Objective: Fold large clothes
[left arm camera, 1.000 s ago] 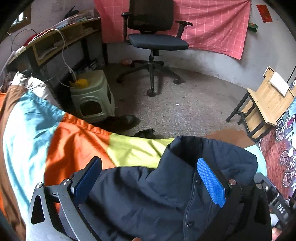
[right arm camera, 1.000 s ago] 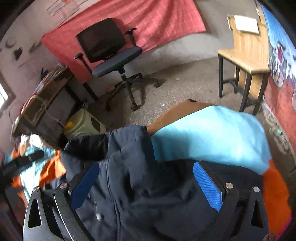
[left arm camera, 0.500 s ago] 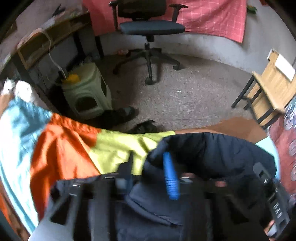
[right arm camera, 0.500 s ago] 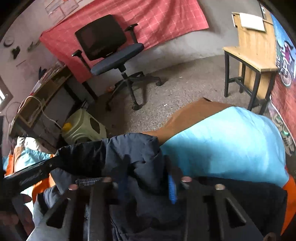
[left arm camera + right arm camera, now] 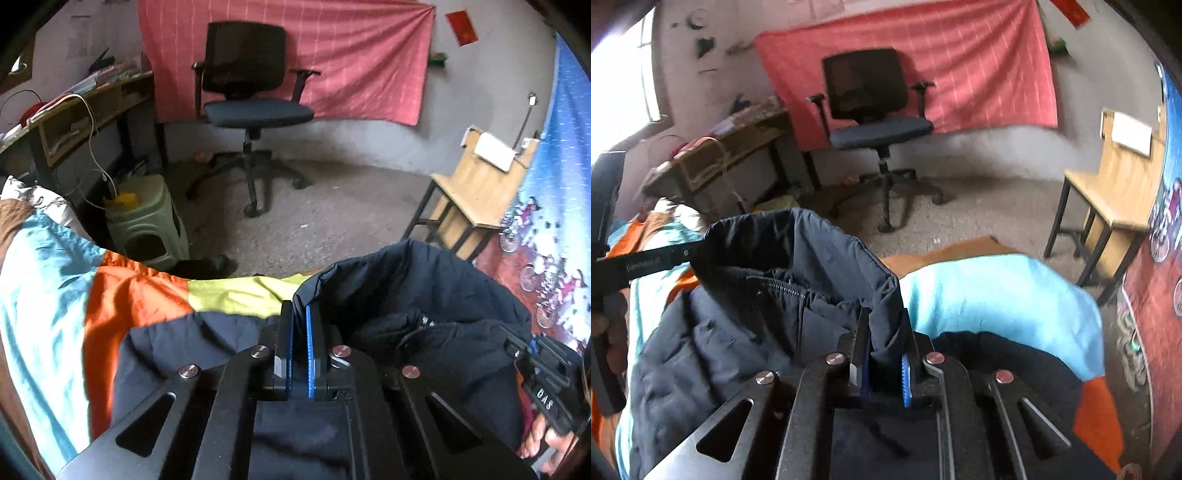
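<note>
A: Left gripper (image 5: pixel 298 314)?
B: Jaws just snapped together, pinching the jacket (image 5: pixel 406 295) edge.
A: Right gripper (image 5: pixel 884 332)?
B: Same, clamped on the collar. Jacket's on the bedspread (image 5: pixel 136 291).

One dark padded jacket (image 5: pixel 424 295) on one colour-block bedsheet (image 5: pixel 136 295). Two grippers – left gripper (image 5: pixel 299 314), right gripper (image 5: pixel 884 332). One office chair (image 5: pixel 251 107), one wooden chair (image 5: pixel 476 192), one green stool (image 5: pixel 147 221), one desk (image 5: pixel 74 114), one red wall cloth (image 5: pixel 351 55) – nothing else countable.
</note>
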Available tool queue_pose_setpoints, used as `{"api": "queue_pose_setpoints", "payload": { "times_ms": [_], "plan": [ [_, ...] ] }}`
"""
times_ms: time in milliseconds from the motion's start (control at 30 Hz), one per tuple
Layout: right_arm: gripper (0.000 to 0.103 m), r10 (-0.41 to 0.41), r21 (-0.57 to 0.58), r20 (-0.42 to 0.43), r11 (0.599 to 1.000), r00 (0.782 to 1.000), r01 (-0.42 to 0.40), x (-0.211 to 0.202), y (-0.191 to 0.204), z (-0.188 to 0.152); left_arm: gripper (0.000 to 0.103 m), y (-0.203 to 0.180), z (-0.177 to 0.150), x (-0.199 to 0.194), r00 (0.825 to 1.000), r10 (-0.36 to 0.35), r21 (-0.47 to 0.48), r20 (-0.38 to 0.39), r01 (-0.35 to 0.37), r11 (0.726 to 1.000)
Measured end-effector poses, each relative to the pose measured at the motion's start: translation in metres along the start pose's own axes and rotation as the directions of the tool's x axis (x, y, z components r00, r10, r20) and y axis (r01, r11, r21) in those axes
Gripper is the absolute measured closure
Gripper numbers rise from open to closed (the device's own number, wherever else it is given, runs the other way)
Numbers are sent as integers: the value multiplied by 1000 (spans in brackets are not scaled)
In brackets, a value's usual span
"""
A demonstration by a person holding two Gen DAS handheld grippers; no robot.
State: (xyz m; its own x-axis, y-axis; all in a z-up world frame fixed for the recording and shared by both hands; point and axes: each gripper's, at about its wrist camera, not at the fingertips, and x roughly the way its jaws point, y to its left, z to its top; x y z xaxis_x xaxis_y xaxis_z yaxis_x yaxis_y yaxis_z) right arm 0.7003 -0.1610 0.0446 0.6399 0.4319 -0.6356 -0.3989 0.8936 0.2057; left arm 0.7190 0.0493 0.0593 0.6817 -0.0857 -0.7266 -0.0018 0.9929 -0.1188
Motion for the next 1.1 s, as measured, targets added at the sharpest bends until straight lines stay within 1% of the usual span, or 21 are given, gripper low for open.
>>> {"api": "queue_pose_setpoints", "payload": {
  "times_ms": [100, 167, 233, 333, 400, 467, 600, 667, 700, 733, 800, 900, 933, 1000, 1067, 1100],
  "plan": [
    [91, 28, 7, 52, 1000, 998, -29, -35, 10, -12, 100, -2, -16, -36, 1000, -23, 32, 19, 23, 999],
    [91, 38, 11, 78, 999, 996, -39, -54, 13, -22, 100, -2, -31, -61, 998, -59, 49, 30, 58, 997],
    [91, 50, 36, 108, 998, 993, -54, -77, 19, -37, 100, -4, -46, -77, 996, -81, 62, 23, 79, 995],
    [92, 48, 65, 122, 996, 991, -56, -94, 24, -54, 100, -5, -69, -89, 994, -108, 90, 12, 106, 990],
    [92, 39, 87, 123, 995, 992, -50, -101, 26, -69, 100, -4, -84, -86, 994, -112, 91, -8, 113, 989],
    [92, 36, 114, 102, 992, 994, -47, -101, 24, -80, 101, -1, -96, -78, 993, -115, 71, -36, 118, 991],
    [92, 2, 120, 20, 993, 1000, -4, -78, 21, -95, 101, 3, -121, -52, 991, -94, 55, -101, 99, 994],
    [92, -13, 111, -17, 994, 1000, 15, -68, 21, -101, 101, 4, -131, -28, 986, -65, 45, -150, 73, 996],
    [92, -24, 105, -50, 994, 998, 29, -56, 20, -104, 101, 4, -134, -19, 984, -58, 42, -167, 65, 997],
    [92, -30, 105, -65, 994, 997, 37, -51, 21, -107, 101, 4, -137, -11, 983, -49, 45, -177, 58, 997],
    [92, -43, 107, -103, 993, 994, 54, -33, 19, -110, 102, 2, -139, -2, 985, -28, 56, -171, 38, 998],
    [90, -25, 141, -105, 989, 994, 40, -32, 13, -111, 102, 3, -141, 1, 985, -37, 48, -166, 46, 998],
    [86, -22, 145, -105, 989, 994, 37, -35, 14, -112, 102, 5, -140, 1, 986, -46, 48, -161, 54, 997],
    [83, -13, 152, -97, 988, 995, 28, -47, 13, -114, 102, 12, -140, -2, 987, -61, 60, -148, 71, 996],
    [77, -22, 139, -79, 990, 997, 33, -61, 13, -116, 102, 14, -141, -8, 989, -67, 86, -130, 79, 993],
    [72, -22, 139, -72, 990, 997, 32, -66, 14, -119, 102, 16, -144, -11, 990, -68, 94, -124, 80, 992]
  ]
}}
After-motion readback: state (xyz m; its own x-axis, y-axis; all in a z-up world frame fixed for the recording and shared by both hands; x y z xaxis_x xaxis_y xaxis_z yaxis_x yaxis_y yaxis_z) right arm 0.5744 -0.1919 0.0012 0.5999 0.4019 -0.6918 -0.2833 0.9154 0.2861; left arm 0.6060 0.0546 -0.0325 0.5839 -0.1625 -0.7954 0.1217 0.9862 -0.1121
